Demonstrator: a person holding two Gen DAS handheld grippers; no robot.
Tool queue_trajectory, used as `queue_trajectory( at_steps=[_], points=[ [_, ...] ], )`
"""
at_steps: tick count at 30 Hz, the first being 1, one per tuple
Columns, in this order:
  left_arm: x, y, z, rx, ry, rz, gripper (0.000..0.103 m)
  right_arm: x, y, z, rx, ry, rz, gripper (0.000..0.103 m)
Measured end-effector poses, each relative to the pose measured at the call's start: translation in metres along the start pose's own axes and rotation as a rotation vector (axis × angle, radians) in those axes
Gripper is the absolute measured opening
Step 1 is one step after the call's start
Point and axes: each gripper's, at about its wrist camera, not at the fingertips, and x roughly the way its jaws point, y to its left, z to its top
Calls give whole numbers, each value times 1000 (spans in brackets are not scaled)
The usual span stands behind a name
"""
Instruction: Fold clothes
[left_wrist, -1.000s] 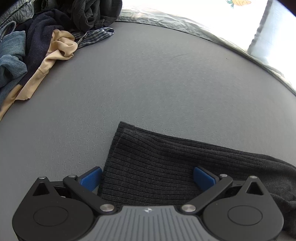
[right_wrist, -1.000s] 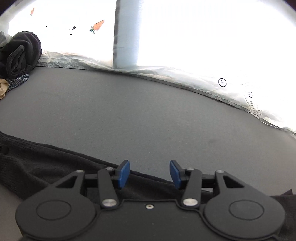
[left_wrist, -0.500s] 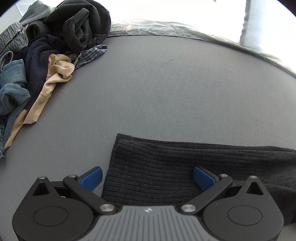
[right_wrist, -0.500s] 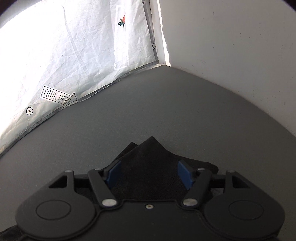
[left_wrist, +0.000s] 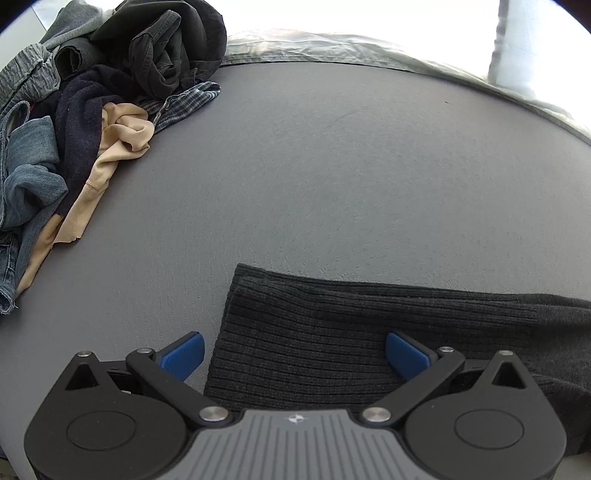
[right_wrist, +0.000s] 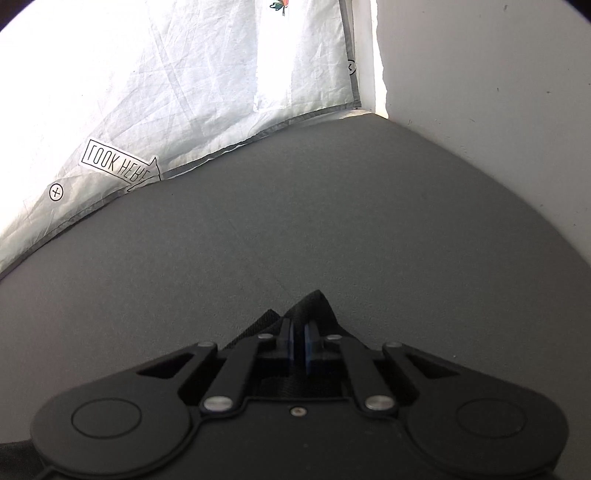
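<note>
Between the wide-spread jaws of the left gripper (left_wrist: 293, 354) lies the ribbed hem end of a dark grey knit garment (left_wrist: 332, 332), flat on the grey table (left_wrist: 314, 166); the blue pads (left_wrist: 183, 353) stand apart from the fabric, gripping nothing. A sec ago this view sat closer to the laundry pile (left_wrist: 92, 103) at far left of the jaws; now more of the pile shows, incl. jeans, a beige top, a plaid shirt and dark trousers, and the garment's far edge runs straighter across. The left gripper's spread is unchanged.

Right gripper (right_wrist: 297, 345): jaws have just been closing and are now clenched on a peak of the black fabric (right_wrist: 314, 306), which pokes up ahead of the pads. Half a sec ago they stood open either side of that same corner; a sec ago they faced another way, over the garment's long edge. Beyond the jaws to the left, a white sheet (right_wrist: 166, 92) w/ grey trim carries a mirrored "LOOK HERE" arrow label (right_wrist: 120, 165) and a circled x; a white wall (right_wrist: 498, 110) rises to the right.
</note>
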Motion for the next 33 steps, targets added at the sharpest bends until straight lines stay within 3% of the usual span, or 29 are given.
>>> queue_trajectory(
  at_steps=[3,5,7,9,11,13,16,21,24,26,29,33],
  points=[
    [1,0,1,12,1,-4,103,8,5,15,-4,-26,5,5],
    [2,1,1,9,2,-8,103,22,8,23,19,25,12,6],
    [2,1,1,-3,5,-9,103,25,16,22,-25,44,-14,14],
    [1,0,2,-14,12,-4,103,8,25,19,-79,-3,-76,44],
    [-2,-3,3,-6,15,4,103,-18,36,9,-160,-78,-170,66],
    [-12,-6,3,6,-12,-28,103,-55,49,-14,-278,-152,-252,74],
    [-36,-17,4,60,-91,-106,103,-105,68,-62,-417,-179,-229,80],
    [-73,-70,2,301,-169,-279,103,-160,113,-154,-707,-114,-88,85],
    [-92,-118,-17,518,-163,-430,103,-166,146,-196,-879,-73,-36,85],
    [-105,-149,-35,677,-192,-490,103,-164,170,-212,-991,-74,-37,85],
    [-118,-186,-63,904,-258,-513,103,-162,188,-208,-1019,-120,-41,85],
    [-121,-217,-91,1093,-343,-509,103,-156,191,-172,-868,-164,-44,86]
  ],
)
